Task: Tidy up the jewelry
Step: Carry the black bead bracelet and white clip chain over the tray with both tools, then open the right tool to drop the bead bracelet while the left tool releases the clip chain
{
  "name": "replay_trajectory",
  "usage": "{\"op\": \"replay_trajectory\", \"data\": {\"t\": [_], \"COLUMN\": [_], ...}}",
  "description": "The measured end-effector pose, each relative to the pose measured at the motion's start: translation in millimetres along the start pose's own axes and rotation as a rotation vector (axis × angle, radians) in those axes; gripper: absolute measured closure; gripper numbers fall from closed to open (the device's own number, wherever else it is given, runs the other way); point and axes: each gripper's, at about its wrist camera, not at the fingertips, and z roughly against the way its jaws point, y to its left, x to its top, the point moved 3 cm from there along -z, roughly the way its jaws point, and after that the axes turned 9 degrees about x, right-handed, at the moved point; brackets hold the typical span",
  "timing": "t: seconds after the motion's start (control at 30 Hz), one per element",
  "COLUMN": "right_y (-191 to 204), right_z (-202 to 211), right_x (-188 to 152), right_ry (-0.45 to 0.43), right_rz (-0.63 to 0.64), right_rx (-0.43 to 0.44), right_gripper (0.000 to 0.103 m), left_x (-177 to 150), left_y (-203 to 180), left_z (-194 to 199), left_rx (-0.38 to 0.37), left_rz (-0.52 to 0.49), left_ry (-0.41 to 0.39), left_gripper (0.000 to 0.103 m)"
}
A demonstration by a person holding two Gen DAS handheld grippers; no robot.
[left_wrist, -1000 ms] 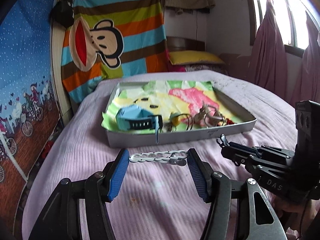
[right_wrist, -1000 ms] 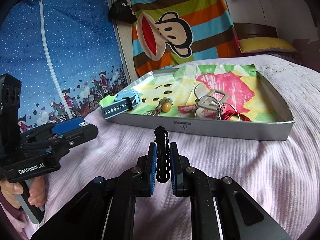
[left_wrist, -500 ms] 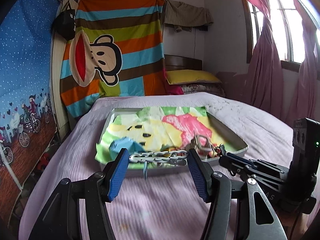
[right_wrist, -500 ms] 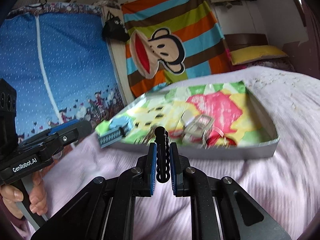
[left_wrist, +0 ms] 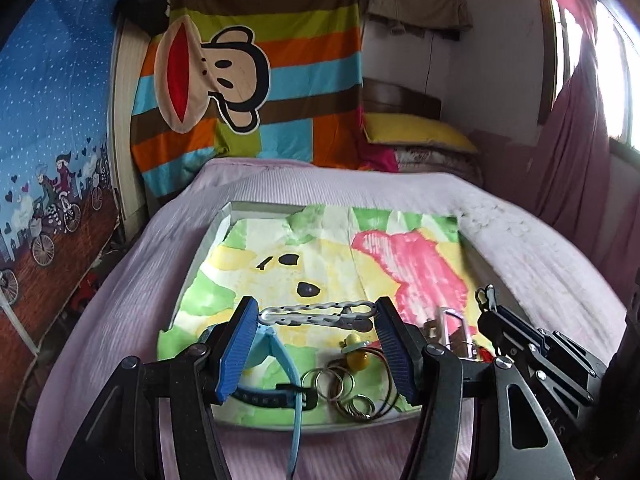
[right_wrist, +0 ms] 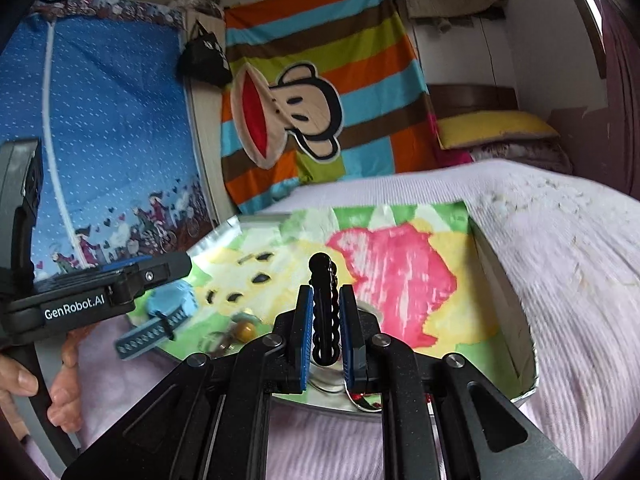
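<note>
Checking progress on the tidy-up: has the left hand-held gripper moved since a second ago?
Yes. The left hand-held gripper advanced from over the bedspread to above the tray, nearer the monkey blanket.

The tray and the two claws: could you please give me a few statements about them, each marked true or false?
1. The left claw holds a silver chain stretched between its pads. True.
2. The right claw is open and empty. False: it is shut on a black chain, which sticks up between its pads.
3. The tray sits on the bed and is lined with colourful paper. True.
4. The blue watch lies on the bed outside the tray. False: it lies in the tray's near left corner, with one strap hanging over the rim.
</note>
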Motion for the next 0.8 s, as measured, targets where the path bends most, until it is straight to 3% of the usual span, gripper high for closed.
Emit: {"op": "replay_trajectory", "data": {"t": [0.33,0.8], "right_y": [-9.4,-11.2], "right_z": [-18.6,-22.4], "right_x": [-13.5,-17.3], "right_ry": [0.057,0.071], "right_rz": [-0.036,-0.045], "right_rx": [-0.007,-0.011], "right_gripper": [0.092,0.091], "left_x": [1.6,-7.9], "left_y": [-11.4,-18.6], "left_z": [-16.3,-27.5], "left_rx": [0.018,0.038], "left_rz": [-0.045,-0.083], "left_ry": [0.061,0.103], "left_gripper": [0.045,0.045]}}
